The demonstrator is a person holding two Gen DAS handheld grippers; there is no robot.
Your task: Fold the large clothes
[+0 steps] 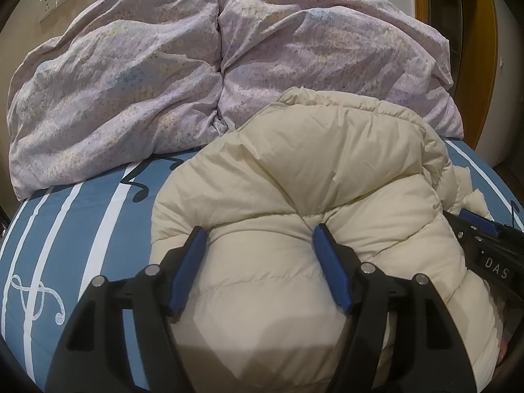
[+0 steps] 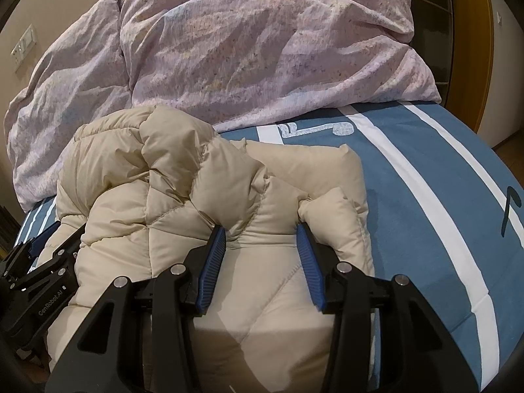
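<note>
Inspection of the fold in hand. The cream puffer jacket lies bundled on the bed, its far end against the lilac duvet heaped along the head of the bed.

The left gripper sits on the near left portion of the bundle. Its blue fingers stand fairly wide, with a thick roll of padding bulging between them and fabric creasing at both pads — judged a grip on the jacket. The right gripper holds the near right portion in the same way: its fingers are at a moderate gap, padding pinched between them and puckered at the tips. Each gripper shows at the edge of the other's view, so the two are near one another on the same near edge.

Assessment: the garment appears already gathered into a compact stack, with a quilted panel still loose at the right.

Recommendations for the step:
- Move both hands together and level, so the layers do not slide apart.
- Keep the pinch deep — slick, springy fill will likely slip from a shallow hold.
- Press the bundle down before releasing; trapped air may reopen the fold.
- Keep clear of the duvet.
</note>
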